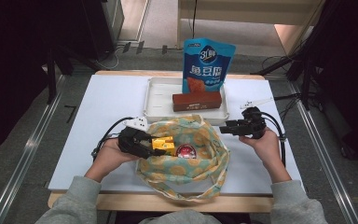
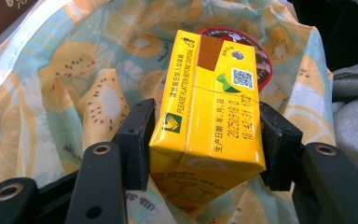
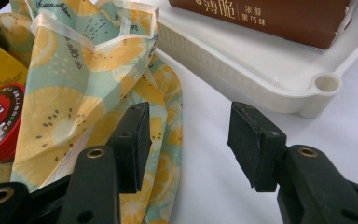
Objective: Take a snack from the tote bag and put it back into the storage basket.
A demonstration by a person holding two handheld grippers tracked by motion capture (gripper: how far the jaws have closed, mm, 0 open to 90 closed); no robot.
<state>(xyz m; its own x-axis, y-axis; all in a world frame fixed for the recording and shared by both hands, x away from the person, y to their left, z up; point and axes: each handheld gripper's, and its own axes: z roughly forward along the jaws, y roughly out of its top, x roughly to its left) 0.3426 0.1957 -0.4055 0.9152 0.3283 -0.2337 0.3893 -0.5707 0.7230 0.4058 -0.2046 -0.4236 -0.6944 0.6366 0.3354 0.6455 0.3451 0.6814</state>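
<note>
Two forearms in grey sleeves reach in from the near edge. The left hand (image 1: 108, 156) holds the left claw (image 1: 161, 148) pointing toward the middle, jaws pressed against both sides of what they hold. The right hand (image 1: 264, 142) holds the right claw (image 1: 223, 128) pointing left, jaws apart with nothing between them.

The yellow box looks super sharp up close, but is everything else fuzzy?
Left gripper view: the box is crisp, its print readable, the bag behind slightly soft. Right gripper view: the jaws are sharp, the tray bright, almost washed out. High view: soft overall, with dark edges.
</note>
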